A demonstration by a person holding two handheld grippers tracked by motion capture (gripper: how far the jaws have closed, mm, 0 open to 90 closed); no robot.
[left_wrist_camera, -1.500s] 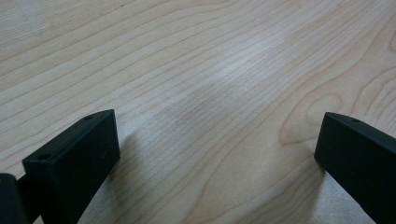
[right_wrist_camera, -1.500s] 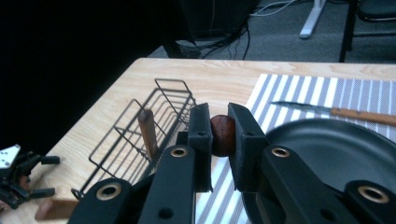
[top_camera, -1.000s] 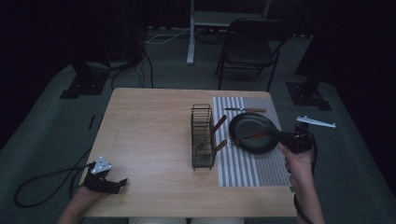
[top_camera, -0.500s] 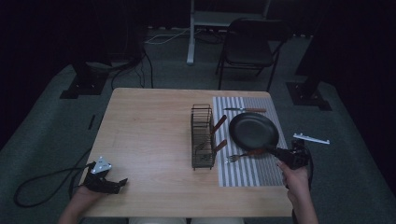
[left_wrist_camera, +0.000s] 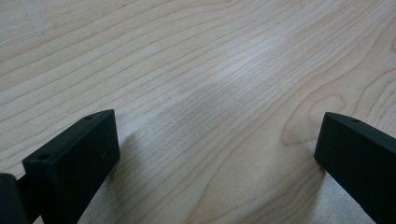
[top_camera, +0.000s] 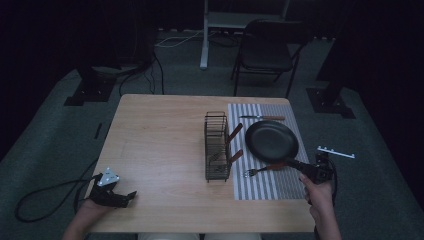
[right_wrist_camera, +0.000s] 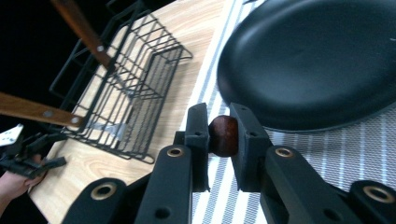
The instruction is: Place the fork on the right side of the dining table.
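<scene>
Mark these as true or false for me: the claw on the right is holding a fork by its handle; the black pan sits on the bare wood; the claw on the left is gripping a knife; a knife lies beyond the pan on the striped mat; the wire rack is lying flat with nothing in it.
1. The right gripper holds a fork by its brown handle: true.
2. The black pan sits on bare wood: false, it rests on the striped mat.
3. The left gripper grips a knife: false, its jaws stand open over the table with nothing between them.
4. A knife lies beyond the pan on the mat: true.
5. The wire rack lies flat with nothing in it: false, it stands upright and brown-handled utensils stick out of it.
</scene>
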